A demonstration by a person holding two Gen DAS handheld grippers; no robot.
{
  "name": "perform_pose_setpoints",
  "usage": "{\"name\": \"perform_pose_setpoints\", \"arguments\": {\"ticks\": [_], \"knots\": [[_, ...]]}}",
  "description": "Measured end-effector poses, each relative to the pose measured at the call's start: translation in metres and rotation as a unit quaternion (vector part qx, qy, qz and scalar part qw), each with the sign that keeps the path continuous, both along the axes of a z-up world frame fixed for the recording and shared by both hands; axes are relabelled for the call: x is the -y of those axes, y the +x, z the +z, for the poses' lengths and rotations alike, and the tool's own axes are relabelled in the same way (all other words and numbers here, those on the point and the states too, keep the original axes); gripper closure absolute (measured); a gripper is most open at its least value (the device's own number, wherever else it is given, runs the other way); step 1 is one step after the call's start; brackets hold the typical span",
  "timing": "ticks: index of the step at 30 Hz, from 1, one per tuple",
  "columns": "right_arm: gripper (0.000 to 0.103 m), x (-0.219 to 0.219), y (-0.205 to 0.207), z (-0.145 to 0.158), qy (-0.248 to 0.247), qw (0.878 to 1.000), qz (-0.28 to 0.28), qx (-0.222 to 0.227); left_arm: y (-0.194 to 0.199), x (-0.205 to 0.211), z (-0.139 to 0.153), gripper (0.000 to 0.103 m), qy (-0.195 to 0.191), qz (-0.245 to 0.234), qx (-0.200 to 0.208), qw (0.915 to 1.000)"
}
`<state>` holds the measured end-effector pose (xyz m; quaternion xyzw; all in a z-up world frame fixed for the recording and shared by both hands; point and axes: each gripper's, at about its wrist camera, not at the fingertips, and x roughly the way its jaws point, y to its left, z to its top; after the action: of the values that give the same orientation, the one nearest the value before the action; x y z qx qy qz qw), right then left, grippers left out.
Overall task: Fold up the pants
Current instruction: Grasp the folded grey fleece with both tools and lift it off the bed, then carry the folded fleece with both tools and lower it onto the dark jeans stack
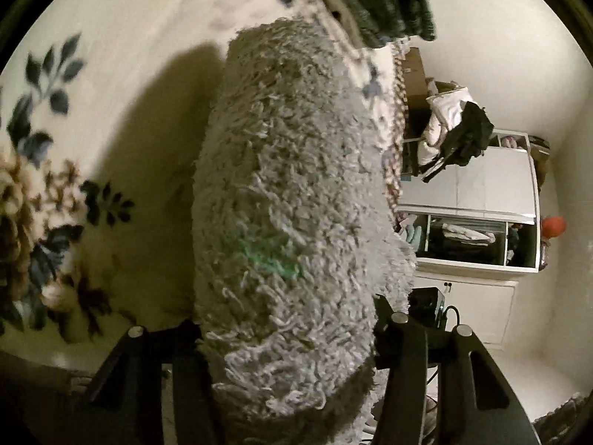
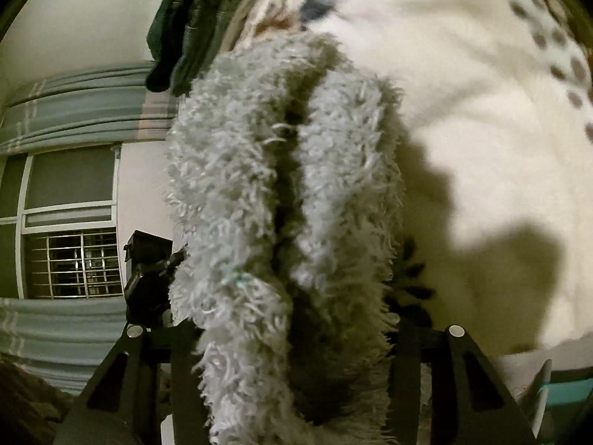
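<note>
A: Where are the pants?

B: The fluffy gray pants point(image 1: 292, 200) are up in the air above the bed. Both tongs hold them. The left tongs point(image 1: 296, 363) are closed on a thick bunch of the fuzzy cloth. The right tongs point(image 2: 296, 367) are closed on another bunch.

A: Why hold them up like that?

B: I think it lets the cloth hang straight, so 1 half can be laid neatly over the other. With 2 grips, the top edge stays even.

A: What is under them?

B: A cream blanket point(image 1: 148, 37) with blue and brown flowers. The pants make a dark shadow on it.

A: Do the 2 views show different things?

B: Yes. The right view shows a deep dark crease point(image 2: 292, 193) down the middle of the pants, so 2 layers hang side by side. The left view shows only 1 smooth fuzzy side. The left view also shows a white wardrobe point(image 1: 478, 200) and a pile of clothes point(image 1: 456, 126). The right view shows a window with bars point(image 2: 74, 263) and blue curtains point(image 2: 85, 107). Both show a dark green cloth point(image 2: 192, 26) at the top.
</note>
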<state>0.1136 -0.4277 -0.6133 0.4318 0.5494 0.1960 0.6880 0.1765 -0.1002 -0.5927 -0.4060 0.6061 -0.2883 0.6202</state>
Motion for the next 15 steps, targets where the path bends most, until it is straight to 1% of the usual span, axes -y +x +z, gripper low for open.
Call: {"name": "perform_pose_setpoints", "arguments": {"ticks": [3,4,5,9,10,11,15], "knots": [[0.053,0.000,0.001,0.023,-0.004,1.000,-0.003,0.009,0.008,0.001,0.023,0.055,0.002,0.003,0.013,0.9999],[0.053,0.003,0.007,0.034,-0.006,1.000,-0.002,0.013,0.012,0.003,0.034,0.055,0.002,0.006,0.019,0.9998],[0.053,-0.004,0.011,0.045,-0.010,1.000,-0.001,0.019,0.018,-0.002,0.046,0.055,0.005,0.007,0.027,0.9996],[0.053,-0.008,0.040,0.107,-0.022,0.999,0.006,0.044,0.054,-0.003,0.095,0.055,0.004,0.025,0.044,0.9987],[0.053,-0.008,0.050,0.123,-0.026,0.998,0.005,0.049,0.071,-0.002,0.113,0.055,0.004,0.028,0.053,0.9982],[0.053,-0.008,0.051,0.131,-0.026,0.999,0.009,0.038,0.085,-0.002,0.126,0.055,0.004,0.027,0.061,0.9978],[0.053,-0.007,0.067,0.154,-0.035,0.998,-0.001,0.061,0.160,-0.001,0.176,0.055,0.005,0.029,0.092,0.9953]]}}
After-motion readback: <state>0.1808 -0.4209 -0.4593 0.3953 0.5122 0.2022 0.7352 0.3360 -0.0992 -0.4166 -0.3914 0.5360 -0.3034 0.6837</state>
